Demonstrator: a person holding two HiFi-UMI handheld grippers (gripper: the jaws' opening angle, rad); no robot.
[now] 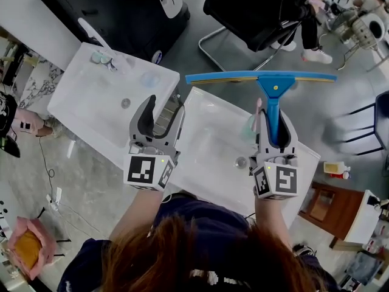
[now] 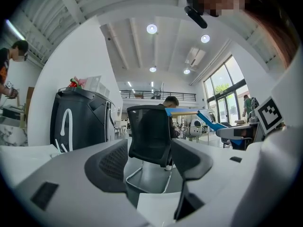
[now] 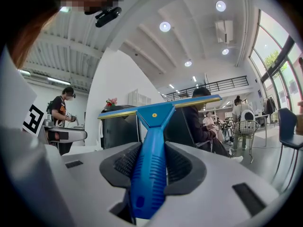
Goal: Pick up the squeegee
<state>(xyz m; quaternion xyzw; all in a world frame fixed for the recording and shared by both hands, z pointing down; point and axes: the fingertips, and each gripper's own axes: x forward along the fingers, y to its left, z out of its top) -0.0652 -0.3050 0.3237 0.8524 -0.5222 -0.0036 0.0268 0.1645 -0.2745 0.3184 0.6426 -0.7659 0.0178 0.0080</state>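
Observation:
A blue squeegee [image 1: 271, 90] with a long blue and yellow blade is held up over the white table [image 1: 213, 163]. Its ribbed handle [image 3: 149, 171] sits between the pads of my right gripper [image 1: 275, 129], which is shut on it. The blade [image 3: 161, 107] spans crosswise beyond the jaws, level. My left gripper [image 1: 159, 115] stands open to the left with nothing between its fingers [image 2: 106, 162]. In the left gripper view, the squeegee [image 2: 208, 119] shows at the right.
A second white table [image 1: 103, 96] at the left carries small items. A black chair [image 1: 255, 11] with a seated person stands beyond the tables, and a black cabinet [image 1: 121, 11] is at the back left. A wooden stand [image 1: 325, 202] is at the right.

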